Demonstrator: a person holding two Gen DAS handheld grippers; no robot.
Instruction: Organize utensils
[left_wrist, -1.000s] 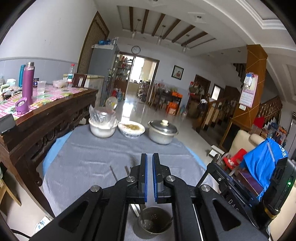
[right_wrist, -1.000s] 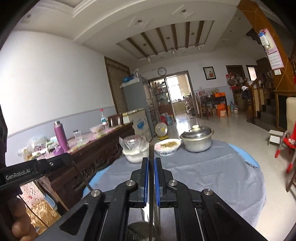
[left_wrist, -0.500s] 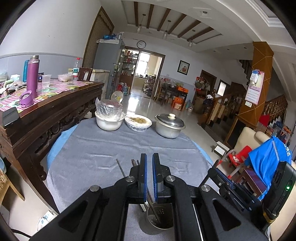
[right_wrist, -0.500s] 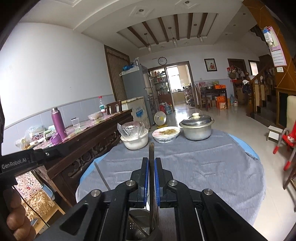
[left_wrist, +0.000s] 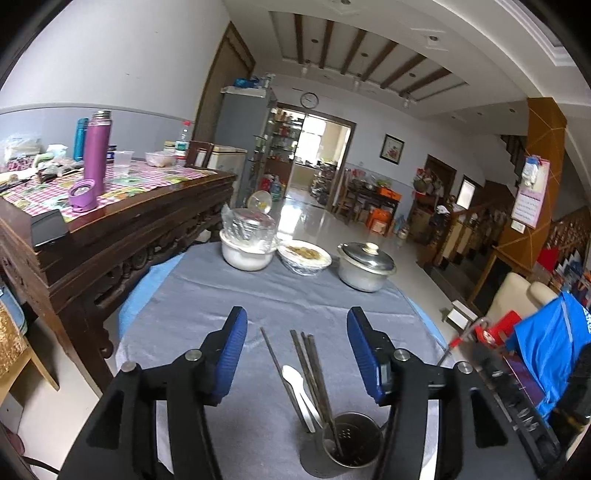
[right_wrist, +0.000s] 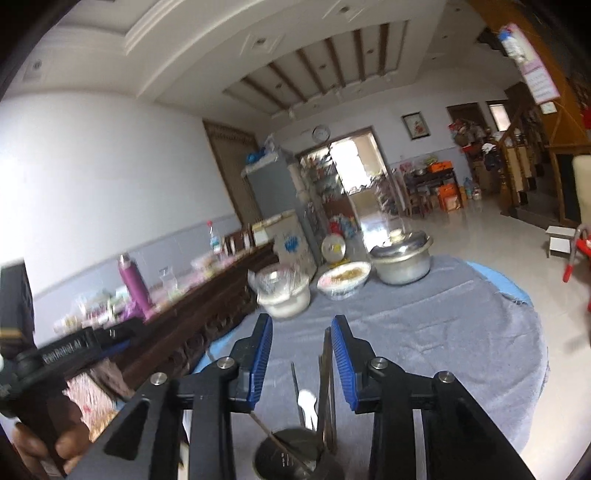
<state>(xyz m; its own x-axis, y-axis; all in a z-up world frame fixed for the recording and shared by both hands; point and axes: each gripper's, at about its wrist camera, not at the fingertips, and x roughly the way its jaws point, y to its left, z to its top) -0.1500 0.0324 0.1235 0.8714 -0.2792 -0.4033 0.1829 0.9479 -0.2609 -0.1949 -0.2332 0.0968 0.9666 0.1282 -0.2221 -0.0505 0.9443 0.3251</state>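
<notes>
A metal utensil holder (left_wrist: 347, 445) stands on the grey cloth at the near edge; it also shows in the right wrist view (right_wrist: 291, 456). Several dark chopsticks (left_wrist: 314, 369) and a white spoon (left_wrist: 297, 380) stand in it, leaning away from me. My left gripper (left_wrist: 295, 332) is open and empty, just above and behind the holder. My right gripper (right_wrist: 301, 339) is open and empty over the holder, with the chopsticks (right_wrist: 327, 376) and the spoon (right_wrist: 307, 402) between its fingers.
A white pot with a plastic cover (left_wrist: 249, 243), a wrapped bowl of food (left_wrist: 308, 256) and a lidded steel pot (left_wrist: 365, 267) stand at the table's far edge. A dark wooden sideboard (left_wrist: 110, 236) with a purple flask (left_wrist: 95, 151) runs along the left.
Both grippers were shut and now stand open. The right gripper has let go of the chopstick, which now rests in the holder. The right view has tilted and blurred.
</notes>
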